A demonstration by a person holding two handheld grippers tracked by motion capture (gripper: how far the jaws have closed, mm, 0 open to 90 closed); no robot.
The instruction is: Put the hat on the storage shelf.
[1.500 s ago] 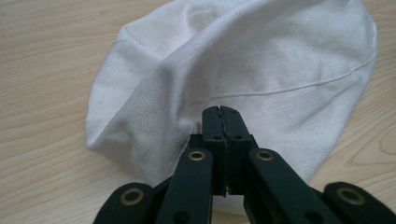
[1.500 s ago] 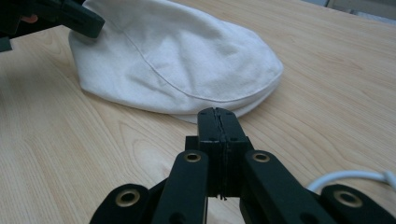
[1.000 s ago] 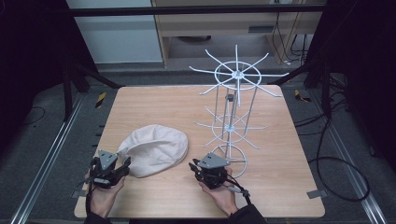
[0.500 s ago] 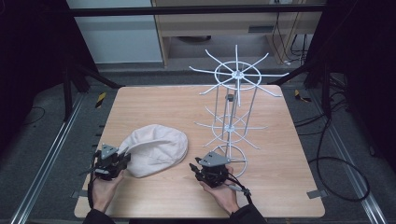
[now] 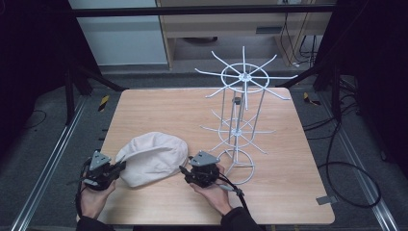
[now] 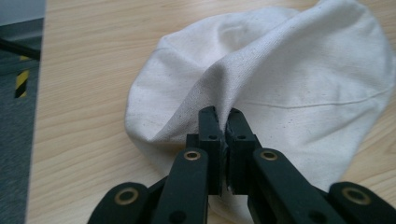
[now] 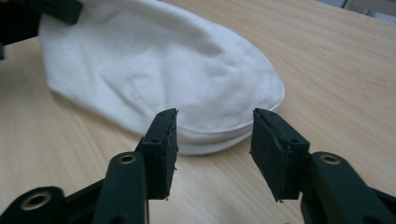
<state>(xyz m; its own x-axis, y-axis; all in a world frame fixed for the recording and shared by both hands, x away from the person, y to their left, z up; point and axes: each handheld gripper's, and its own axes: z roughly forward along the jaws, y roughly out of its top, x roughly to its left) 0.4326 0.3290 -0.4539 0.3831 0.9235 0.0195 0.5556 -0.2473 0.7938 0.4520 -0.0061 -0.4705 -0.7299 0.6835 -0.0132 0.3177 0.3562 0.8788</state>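
Cap fabric is pinched in my left claw; my right claw, spread wide, should slide forward onto the brim just ahead.

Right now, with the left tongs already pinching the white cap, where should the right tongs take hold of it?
Probably the cap's layered front edge, coming in low along the table. That rim juts out flat and thin straight ahead of the open right tongs, opposite the fold that the left tongs pinch.
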